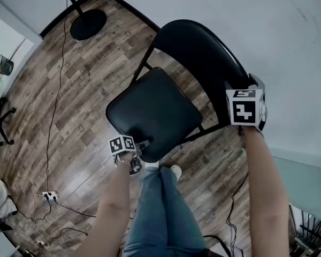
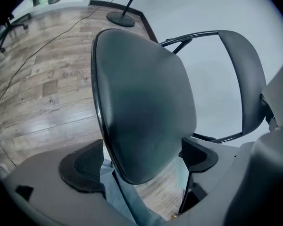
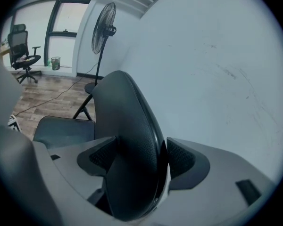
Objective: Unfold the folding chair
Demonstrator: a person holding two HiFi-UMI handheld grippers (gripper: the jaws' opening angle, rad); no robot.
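Observation:
The black folding chair stands opened on the wood floor by the wall, seat (image 1: pixel 152 111) flat and backrest (image 1: pixel 203 52) upright. My left gripper (image 1: pixel 142 143) is at the seat's front edge. In the left gripper view the seat (image 2: pixel 146 107) reaches down between the wide-apart jaws of this gripper (image 2: pixel 141 161), and the pads (image 2: pixel 82 166) stand beside its rim without pressing; the backrest (image 2: pixel 245 79) shows at the right. My right gripper (image 1: pixel 245 98) is at the backrest's right edge. In the right gripper view it (image 3: pixel 139 157) is shut on the backrest (image 3: pixel 127 140), a pad on each face.
A standing fan (image 3: pixel 106 27) with a round base (image 1: pixel 88 24) is behind the chair near the wall. A power strip (image 1: pixel 49 197) with cables lies on the floor at the left. An office chair (image 3: pixel 23 51) stands far left. The person's legs (image 1: pixel 160 213) are just before the seat.

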